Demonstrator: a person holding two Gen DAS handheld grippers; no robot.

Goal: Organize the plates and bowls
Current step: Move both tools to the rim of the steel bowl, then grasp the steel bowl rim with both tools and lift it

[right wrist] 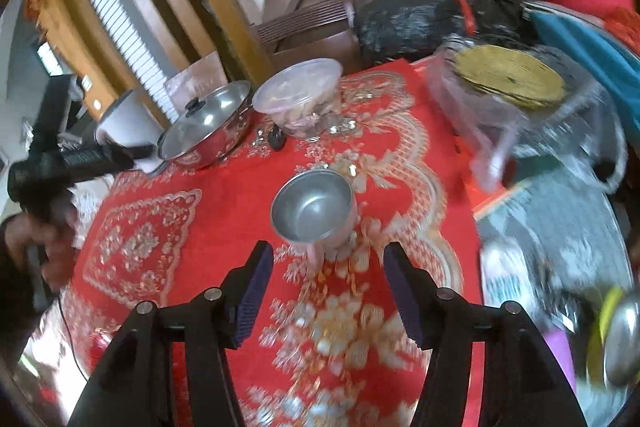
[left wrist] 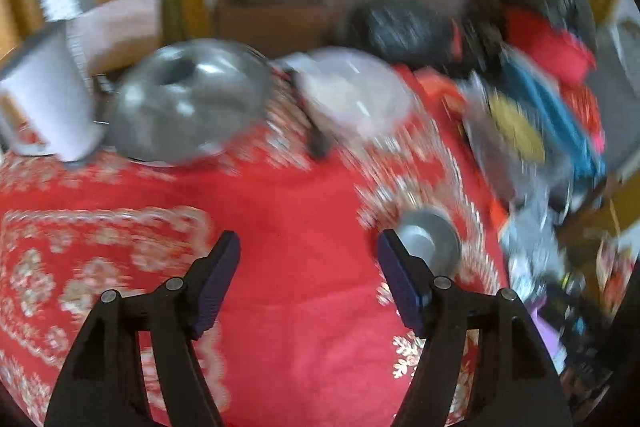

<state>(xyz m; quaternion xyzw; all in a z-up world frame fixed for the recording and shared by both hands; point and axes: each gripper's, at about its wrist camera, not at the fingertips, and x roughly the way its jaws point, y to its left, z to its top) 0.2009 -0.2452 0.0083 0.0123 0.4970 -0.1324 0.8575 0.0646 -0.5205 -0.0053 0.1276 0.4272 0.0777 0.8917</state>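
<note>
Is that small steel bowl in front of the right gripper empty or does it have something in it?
Empty. The right wrist view looks into the steel bowl, upright on the red tablecloth, and shows only bare shiny metal inside.

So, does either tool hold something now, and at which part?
Nothing is held. The left tool is open over the red cloth. The right tool is also open, short of the small steel bowl, not touching it.
</note>
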